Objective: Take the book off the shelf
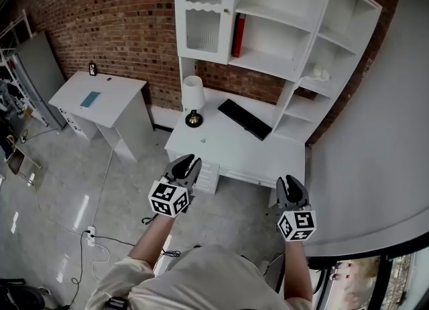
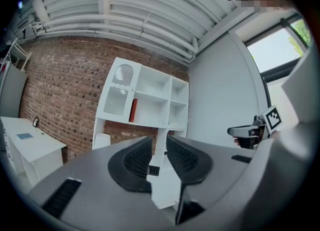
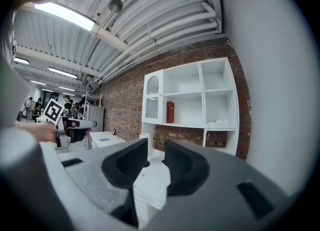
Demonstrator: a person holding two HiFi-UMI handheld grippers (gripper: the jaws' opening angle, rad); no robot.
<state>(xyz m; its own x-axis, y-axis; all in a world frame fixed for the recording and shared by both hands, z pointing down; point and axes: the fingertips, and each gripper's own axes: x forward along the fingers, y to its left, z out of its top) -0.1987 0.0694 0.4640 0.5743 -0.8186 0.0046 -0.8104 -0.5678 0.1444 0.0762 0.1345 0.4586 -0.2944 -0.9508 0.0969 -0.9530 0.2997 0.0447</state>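
Shelf unit (image 1: 308,40) top cut off; small white item (image 1: 320,72) unidentifiable.

The book (image 1: 238,35) is coloured red, and the shelf unit (image 1: 275,17) and desk (image 1: 214,144) white. The brick wall (image 1: 100,20) is patterned in red-brown courses. The keyboard (image 1: 244,119) is black. Black-and-white square markers are borne by the dark grey left gripper (image 1: 187,162) and right gripper (image 1: 291,182).

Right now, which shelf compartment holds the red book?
Middle column's lower compartment: the red book stands upright at its left end, next to the glass door.
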